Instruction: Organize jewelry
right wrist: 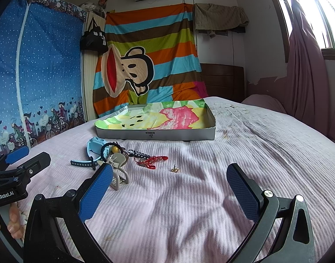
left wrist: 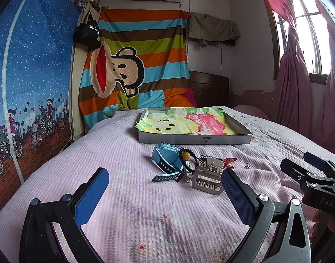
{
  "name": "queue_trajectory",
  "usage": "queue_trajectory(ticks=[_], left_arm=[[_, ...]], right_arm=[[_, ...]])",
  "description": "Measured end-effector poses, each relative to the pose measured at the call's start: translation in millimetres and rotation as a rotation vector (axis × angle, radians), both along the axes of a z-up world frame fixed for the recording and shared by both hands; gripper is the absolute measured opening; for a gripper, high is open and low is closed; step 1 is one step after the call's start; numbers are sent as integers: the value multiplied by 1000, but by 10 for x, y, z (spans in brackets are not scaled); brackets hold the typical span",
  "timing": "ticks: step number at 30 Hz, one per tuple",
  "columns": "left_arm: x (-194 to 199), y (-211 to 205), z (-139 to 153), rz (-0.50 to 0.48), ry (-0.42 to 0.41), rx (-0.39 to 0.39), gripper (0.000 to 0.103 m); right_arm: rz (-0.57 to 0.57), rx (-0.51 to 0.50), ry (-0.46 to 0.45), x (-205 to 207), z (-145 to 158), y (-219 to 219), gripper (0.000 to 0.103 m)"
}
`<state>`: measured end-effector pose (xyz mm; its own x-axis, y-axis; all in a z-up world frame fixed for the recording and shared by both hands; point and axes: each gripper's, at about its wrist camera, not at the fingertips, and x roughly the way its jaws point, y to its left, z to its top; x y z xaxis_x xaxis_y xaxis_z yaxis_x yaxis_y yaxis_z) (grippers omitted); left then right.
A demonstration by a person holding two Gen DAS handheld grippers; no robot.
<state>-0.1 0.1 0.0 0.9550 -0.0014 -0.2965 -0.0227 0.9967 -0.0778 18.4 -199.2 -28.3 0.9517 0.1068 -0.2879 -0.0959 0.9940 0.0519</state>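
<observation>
Heaped on the pink ribbed bedspread [left wrist: 128,197], just in front of a shallow grey cardboard tray lined with pastel cartoon cloth [left wrist: 194,140]: light-blue plastic wristwatch with perforated strap [left wrist: 165,160], black braided cord bracelet with yellow bead [left wrist: 186,156], beige plastic claw hair clip [left wrist: 208,178], red knotted string bracelet [right wrist: 154,161]. Lying apart to the right, small gold-coloured earring [right wrist: 174,169]. Left tool [left wrist: 165,191] spread wide, empty, hovering near the clip. Right tool [right wrist: 169,188] likewise wide, gripping nothing, above bare bedspread short of the earring.

On the bed [right wrist: 233,153], jewelry pile [right wrist: 123,157] lies before the tray [right wrist: 154,134].
</observation>
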Motion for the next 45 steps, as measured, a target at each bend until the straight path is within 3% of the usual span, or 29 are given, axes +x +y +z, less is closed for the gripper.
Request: queue_trajectory(ticks=[36,45], left_arm=[[32,11,7,-2,-1,-3,103],[60,33,65,-48,20,-44,103]], right_arm=[[9,4,-2,-5,25,32,102],[11,5,-15,39,90,-10,102]])
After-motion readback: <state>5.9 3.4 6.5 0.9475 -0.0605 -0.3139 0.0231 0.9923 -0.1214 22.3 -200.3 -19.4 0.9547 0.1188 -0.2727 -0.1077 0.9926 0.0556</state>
